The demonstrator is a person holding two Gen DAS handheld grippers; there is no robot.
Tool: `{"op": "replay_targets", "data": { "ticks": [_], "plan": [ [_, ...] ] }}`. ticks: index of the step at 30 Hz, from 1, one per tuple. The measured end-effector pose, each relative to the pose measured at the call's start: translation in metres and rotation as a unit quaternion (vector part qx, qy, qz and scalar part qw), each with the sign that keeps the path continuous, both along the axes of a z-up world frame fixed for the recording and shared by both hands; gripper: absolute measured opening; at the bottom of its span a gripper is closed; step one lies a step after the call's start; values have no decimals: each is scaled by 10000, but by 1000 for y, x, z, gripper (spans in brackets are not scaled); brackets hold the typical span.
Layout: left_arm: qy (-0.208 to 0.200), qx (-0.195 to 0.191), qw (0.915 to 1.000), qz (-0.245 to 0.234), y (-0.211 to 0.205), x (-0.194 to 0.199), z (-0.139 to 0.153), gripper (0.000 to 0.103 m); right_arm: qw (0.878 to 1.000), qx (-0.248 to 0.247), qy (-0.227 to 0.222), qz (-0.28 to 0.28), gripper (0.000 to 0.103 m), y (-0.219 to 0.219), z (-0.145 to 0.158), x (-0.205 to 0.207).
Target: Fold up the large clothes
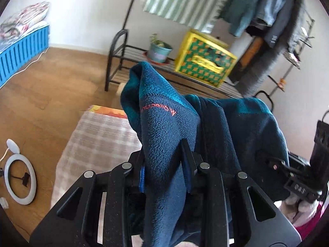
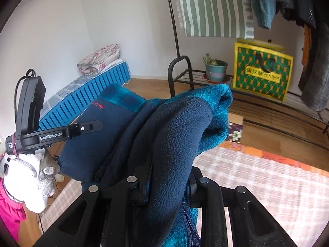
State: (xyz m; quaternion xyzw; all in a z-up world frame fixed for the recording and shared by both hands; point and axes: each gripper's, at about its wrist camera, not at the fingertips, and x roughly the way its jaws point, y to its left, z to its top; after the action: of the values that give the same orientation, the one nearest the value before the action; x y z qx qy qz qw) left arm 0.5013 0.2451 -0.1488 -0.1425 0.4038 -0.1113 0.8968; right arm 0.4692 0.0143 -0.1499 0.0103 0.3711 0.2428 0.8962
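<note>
A navy and teal fleece jacket [image 1: 164, 127] with red lettering hangs bunched between both grippers, held up above the checked mat. My left gripper [image 1: 164, 160] is shut on a thick fold of it. In the right wrist view the same fleece jacket [image 2: 176, 127] drapes over my right gripper [image 2: 168, 187], which is shut on another fold, its zipper showing below. The right gripper [image 1: 287, 168] shows at the right edge of the left wrist view, and the left gripper [image 2: 90, 126] reaches into the jacket at the left of the right wrist view. A gloved hand [image 2: 26, 177] holds that left gripper.
A beige checked mat [image 2: 257, 177] lies on the wooden floor below. Behind stands a black metal clothes rack [image 1: 117, 47] with hanging garments, a potted plant [image 1: 158, 50] and a yellow-green bag [image 1: 205, 59]. A blue bed base [image 2: 92, 100] and a ring light [image 1: 19, 181] are at the left.
</note>
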Motion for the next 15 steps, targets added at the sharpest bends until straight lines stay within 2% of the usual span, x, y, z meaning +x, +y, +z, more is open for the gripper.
{"op": "replay_targets", "data": {
  "ticks": [5, 6, 7, 9, 12, 14, 15],
  "plan": [
    [255, 91, 9988, 403, 22, 32, -44, 24, 9994, 135, 318, 6, 23, 19, -48, 29],
    [306, 87, 9983, 494, 27, 35, -54, 18, 9991, 162, 374, -65, 23, 16, -56, 33],
    [451, 129, 9969, 628, 32, 41, -67, 13, 9984, 188, 498, -172, 23, 11, -67, 38],
    [762, 321, 9925, 900, 42, 49, -88, 13, 9950, 301, 859, -412, 24, -5, -90, 47],
    [881, 534, 9892, 1038, 46, 54, -105, 18, 9897, 320, 1311, -484, 29, -20, -121, 59],
    [831, 760, 9879, 1064, 43, 57, -105, 26, 9902, 250, 1273, -517, 43, -23, -120, 60],
    [836, 868, 9865, 1113, 41, 57, -103, 27, 9900, 172, 1291, -538, 45, -22, -119, 61]
  ]
}}
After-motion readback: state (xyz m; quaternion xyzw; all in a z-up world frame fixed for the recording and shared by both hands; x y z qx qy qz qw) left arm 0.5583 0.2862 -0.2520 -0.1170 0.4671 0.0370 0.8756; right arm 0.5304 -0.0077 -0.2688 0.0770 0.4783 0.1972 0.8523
